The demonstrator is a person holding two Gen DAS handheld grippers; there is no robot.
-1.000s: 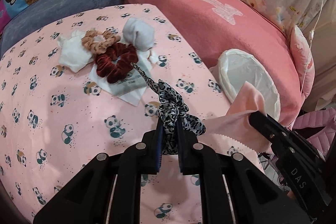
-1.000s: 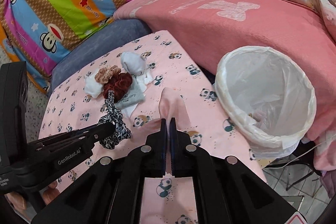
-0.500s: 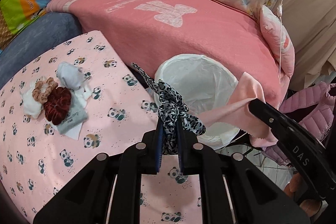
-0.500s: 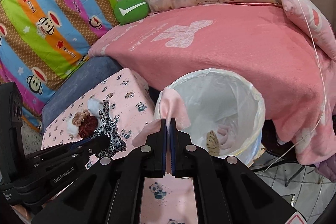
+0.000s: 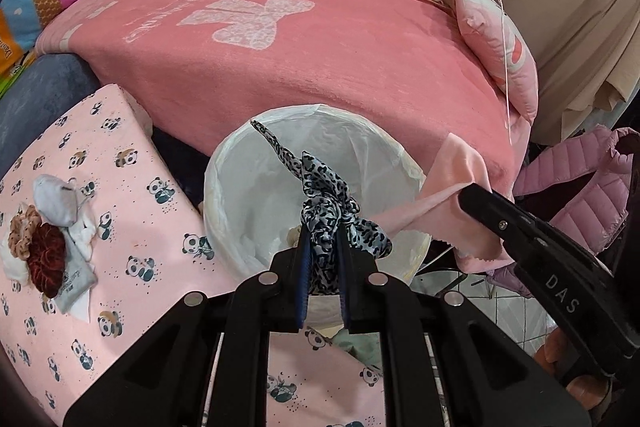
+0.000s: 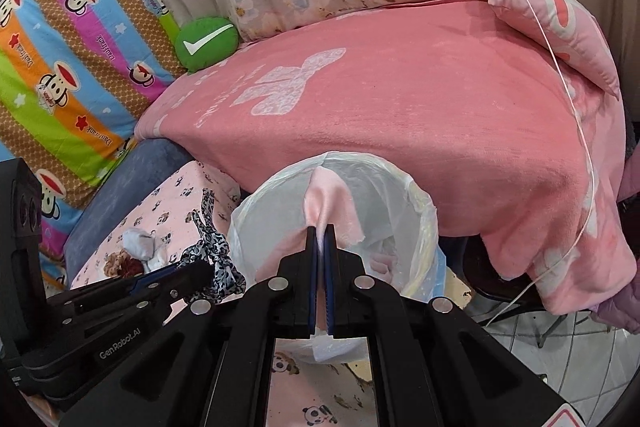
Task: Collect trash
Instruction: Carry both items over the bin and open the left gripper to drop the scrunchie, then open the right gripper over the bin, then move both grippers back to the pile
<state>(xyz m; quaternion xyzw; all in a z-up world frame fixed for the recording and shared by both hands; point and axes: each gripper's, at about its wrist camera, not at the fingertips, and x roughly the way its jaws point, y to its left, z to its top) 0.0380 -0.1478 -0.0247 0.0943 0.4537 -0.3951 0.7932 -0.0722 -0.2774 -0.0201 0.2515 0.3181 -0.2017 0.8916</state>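
Fingers (image 5: 347, 263) of the left gripper (image 5: 322, 247) are clamped on a leopard-print scrunchie (image 5: 328, 211), poised over the left half of the lined bin (image 5: 224, 187), apparently for dropping. Left of the bin, more scrunchies and a mask (image 5: 54, 199) wait on the panda-print surface (image 5: 132, 227). Over the bin's middle, the right gripper (image 6: 320, 239) pinches a pink cloth (image 6: 332, 203) tight.

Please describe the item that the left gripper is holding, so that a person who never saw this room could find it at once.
Find the white-lined trash bin beside the pink blanket. Over it, the left gripper is shut on a leopard-print scrunchie with a long tail. Its grey-and-black spots set it apart from the plain pink cloth in the right gripper.
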